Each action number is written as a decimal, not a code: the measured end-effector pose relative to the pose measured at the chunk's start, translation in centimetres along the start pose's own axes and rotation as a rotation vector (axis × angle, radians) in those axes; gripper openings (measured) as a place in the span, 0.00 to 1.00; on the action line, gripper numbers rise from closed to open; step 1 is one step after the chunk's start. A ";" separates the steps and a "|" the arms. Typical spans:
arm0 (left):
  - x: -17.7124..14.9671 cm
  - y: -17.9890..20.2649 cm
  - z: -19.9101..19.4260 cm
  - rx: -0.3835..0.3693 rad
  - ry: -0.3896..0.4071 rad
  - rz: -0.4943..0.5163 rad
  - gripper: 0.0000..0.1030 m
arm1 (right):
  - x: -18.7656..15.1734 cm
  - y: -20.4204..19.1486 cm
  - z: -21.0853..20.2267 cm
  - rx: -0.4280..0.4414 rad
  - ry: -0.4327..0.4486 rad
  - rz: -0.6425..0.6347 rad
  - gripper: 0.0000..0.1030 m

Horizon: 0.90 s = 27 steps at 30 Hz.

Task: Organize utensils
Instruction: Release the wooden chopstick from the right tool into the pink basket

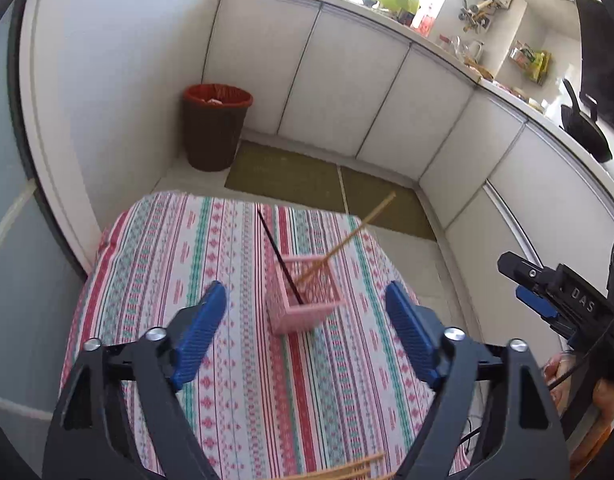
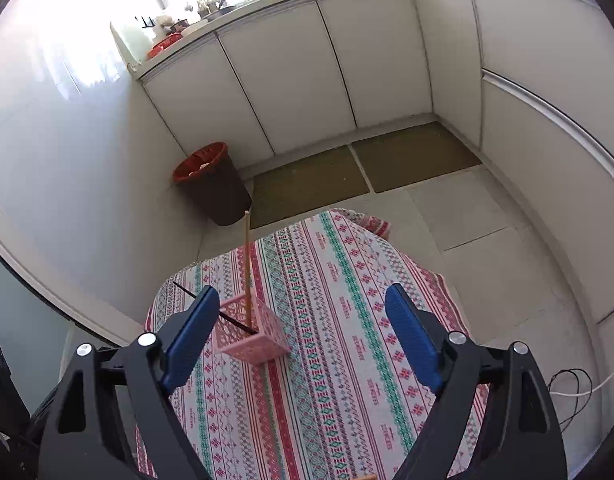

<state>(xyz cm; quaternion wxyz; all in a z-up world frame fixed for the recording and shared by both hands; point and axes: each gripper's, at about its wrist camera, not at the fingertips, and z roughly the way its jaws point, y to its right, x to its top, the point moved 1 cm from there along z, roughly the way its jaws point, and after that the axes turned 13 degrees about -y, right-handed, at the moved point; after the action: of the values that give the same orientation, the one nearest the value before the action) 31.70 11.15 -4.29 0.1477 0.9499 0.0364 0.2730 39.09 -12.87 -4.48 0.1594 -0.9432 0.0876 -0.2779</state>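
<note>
A pink lattice utensil holder (image 1: 301, 300) stands on the table with the striped patterned cloth (image 1: 211, 240). A black chopstick (image 1: 277, 254) and a wooden chopstick (image 1: 351, 236) lean in it. My left gripper (image 1: 307, 304) is open and empty, above the table with the holder between its fingers in view. Several wooden chopsticks (image 1: 347, 468) lie at the near edge. In the right wrist view the holder (image 2: 253, 338), black chopstick (image 2: 215, 306) and wooden chopstick (image 2: 247, 268) sit left of centre. My right gripper (image 2: 303, 312) is open and empty; it also shows in the left wrist view (image 1: 527, 292).
A dark bin with a red liner (image 1: 215, 128) stands on the floor by the wall beyond the table. White cabinets (image 1: 347, 92) with a cluttered counter run along the back and right. Two green mats (image 1: 319, 184) lie on the floor. A cable (image 2: 575, 388) lies at right.
</note>
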 end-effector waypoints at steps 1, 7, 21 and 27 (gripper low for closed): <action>-0.7 0.3 -0.1 0.003 -0.017 0.018 0.84 | -1.0 0.5 -0.5 -0.005 0.000 0.003 0.84; -4.4 1.6 1.0 0.044 -0.117 0.139 0.91 | -7.4 4.4 -2.3 -0.076 0.001 0.010 0.90; -14.6 8.6 13.0 0.111 -0.590 0.573 0.93 | -20.6 14.4 -1.6 -0.198 -0.187 0.220 0.90; -16.7 11.1 16.9 0.133 -0.647 0.670 0.91 | -22.1 15.3 -2.0 -0.218 -0.213 0.236 0.90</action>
<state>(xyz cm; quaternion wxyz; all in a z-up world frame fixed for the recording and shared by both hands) 26.35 -6.32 -23.07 -0.0060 0.9530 -0.3029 -0.0076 18.43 -22.08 -19.20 0.0960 -0.9622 0.2101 -0.1447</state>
